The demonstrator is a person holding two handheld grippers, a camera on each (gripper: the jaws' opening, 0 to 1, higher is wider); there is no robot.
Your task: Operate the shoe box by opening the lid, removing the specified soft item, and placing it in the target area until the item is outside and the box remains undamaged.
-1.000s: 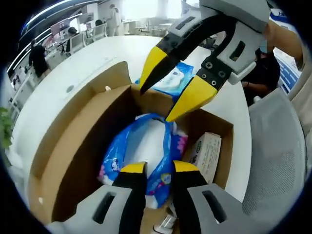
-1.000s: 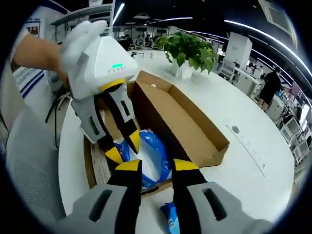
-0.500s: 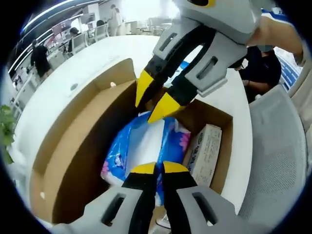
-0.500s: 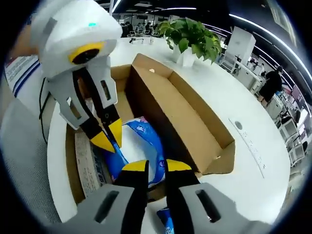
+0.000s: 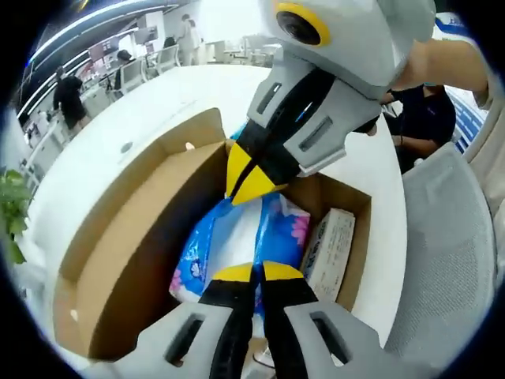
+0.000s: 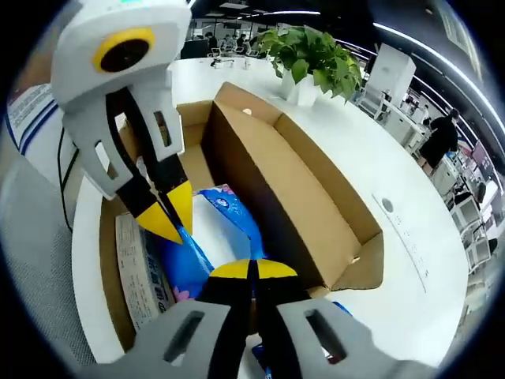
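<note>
Shoe box (image 5: 134, 260) lies open on a white table (image 5: 102, 158); both grippers, left (image 5: 256, 273) and right (image 6: 252, 269), clench the half-hidden blue soft pack (image 5: 237, 237). Office behind.

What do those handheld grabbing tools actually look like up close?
Each gripper has a white plastic body, light grey slotted arms and black jaws tipped in yellow. The right gripper, seen from the left gripper view, shows a yellow ring around a dark circle on its body, as does the left gripper in the right gripper view.
</note>
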